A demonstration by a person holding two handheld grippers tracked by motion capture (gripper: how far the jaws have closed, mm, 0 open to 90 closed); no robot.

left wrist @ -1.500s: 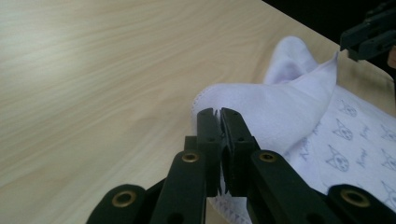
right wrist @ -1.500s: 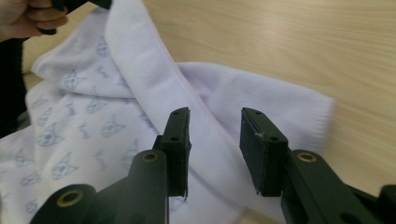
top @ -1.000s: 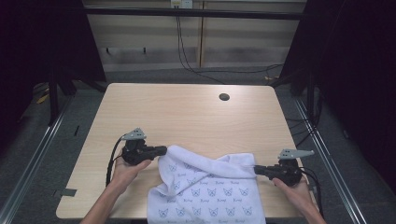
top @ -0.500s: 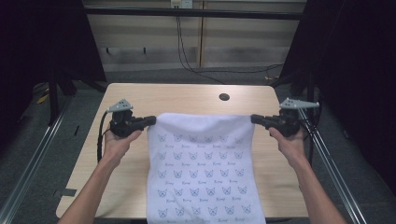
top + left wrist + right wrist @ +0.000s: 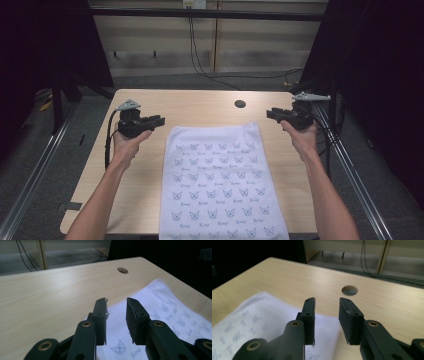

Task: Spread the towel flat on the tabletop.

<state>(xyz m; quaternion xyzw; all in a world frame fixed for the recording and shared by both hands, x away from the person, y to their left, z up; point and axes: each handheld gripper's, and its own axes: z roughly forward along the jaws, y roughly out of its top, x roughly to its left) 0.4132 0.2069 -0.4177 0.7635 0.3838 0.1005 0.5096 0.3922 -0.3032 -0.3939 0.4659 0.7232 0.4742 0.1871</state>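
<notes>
I hold my left gripper [image 5: 159,120] mid-left and right gripper [image 5: 270,113] mid-right of the frame, both with jaws parted and empty.

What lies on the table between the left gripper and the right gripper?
In the high view, the white cloth with a small printed pattern lies flat between the left gripper and the right gripper; both are open and off it.

table [image 5: 200,107] far half bare, passable | cloth [image 5: 220,175] lies flat mid-table | cable hole [image 5: 240,104] beyond cloth
</notes>
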